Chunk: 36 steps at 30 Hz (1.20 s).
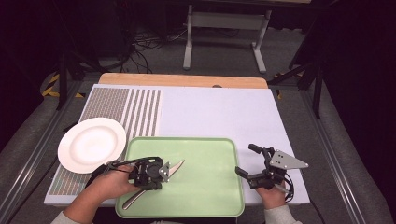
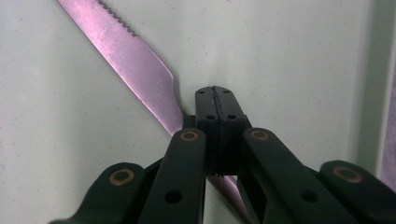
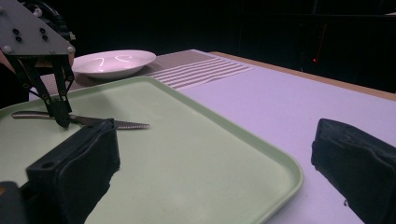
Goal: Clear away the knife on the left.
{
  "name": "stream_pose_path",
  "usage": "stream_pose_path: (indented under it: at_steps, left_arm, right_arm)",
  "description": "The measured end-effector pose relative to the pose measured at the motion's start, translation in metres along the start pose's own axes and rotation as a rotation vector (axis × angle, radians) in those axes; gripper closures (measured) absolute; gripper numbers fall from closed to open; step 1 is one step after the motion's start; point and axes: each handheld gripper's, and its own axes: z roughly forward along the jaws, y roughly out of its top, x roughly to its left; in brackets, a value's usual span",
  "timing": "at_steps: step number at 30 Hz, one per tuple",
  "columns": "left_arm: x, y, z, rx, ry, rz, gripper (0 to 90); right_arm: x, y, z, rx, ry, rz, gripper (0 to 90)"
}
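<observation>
White board covers one bench (image 1: 224,116), with a patch of fine stripes and dots printed at its 10 o'clock corner; no brand, label or readable writing shows on anything. One pale green tray (image 1: 205,154) lies at the 6 o'clock edge of the bench, and one white plate (image 1: 91,143) sits empty at 9 o'clock of the tray, just beside its rim. Two grippers are in hand. At 3 o'clock of the tray, off its edge over the board, the right gripper (image 1: 246,160) is held with its jaws standing wide apart and nothing between them. Inside the tray toward 8 o'clock, the left gripper (image 1: 164,171) points down with its jaws pressed fully together on the one knife (image 1: 175,167), a metal table knife with a serrated blade that lies flat on the tray floor, its tip toward 2 o'clock.
</observation>
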Motion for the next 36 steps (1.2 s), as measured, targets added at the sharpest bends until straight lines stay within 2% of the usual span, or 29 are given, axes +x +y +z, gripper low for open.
stream_pose_path:
  at_steps: [2,7,9,10,11,15,16,18,20,29,36]
  left_arm:
    - [0.001,-0.001,-0.001,0.008,0.004,0.003,90.0]
    - [0.002,-0.003,-0.001,0.004,0.0,-0.029,90.0]
    - [0.004,-0.004,-0.002,0.017,0.005,-0.026,90.0]
    - [0.003,-0.005,-0.001,0.009,0.003,-0.043,90.0]
    - [0.004,-0.006,-0.002,0.018,0.005,-0.038,90.0]
    - [0.006,-0.011,-0.003,0.016,0.018,-0.065,90.0]
    - [0.005,-0.013,-0.003,0.01,0.02,-0.082,90.0]
    - [0.006,-0.016,-0.004,0.018,0.029,-0.078,90.0]
    - [0.006,-0.019,-0.004,0.011,0.028,-0.099,90.0]
    - [0.009,-0.029,-0.007,0.016,0.043,-0.134,90.0]
    - [0.01,-0.037,-0.008,-0.001,0.045,-0.168,90.0]
  right_arm:
    - [0.0,0.0,0.0,0.0,0.0,0.001,1.6]
    - [0.0,0.0,0.0,0.0,-0.001,0.0,1.6]
    - [0.0,0.0,0.0,0.0,-0.001,0.002,1.6]
    - [0.0,0.0,0.0,0.0,-0.002,0.001,1.6]
    - [0.0,0.0,0.0,0.001,-0.002,0.0,1.6]
    - [0.0,0.0,0.0,0.001,-0.005,0.001,1.6]
    - [0.0,0.0,0.0,0.001,-0.005,0.0,1.6]
    - [-0.001,0.0,0.0,0.002,-0.005,0.001,1.6]
    - [0.0,0.0,0.0,0.001,-0.006,0.0,1.6]
    - [-0.001,-0.001,0.0,0.003,-0.006,-0.001,1.6]
    - [0.0,-0.001,0.0,0.003,-0.007,0.002,1.6]
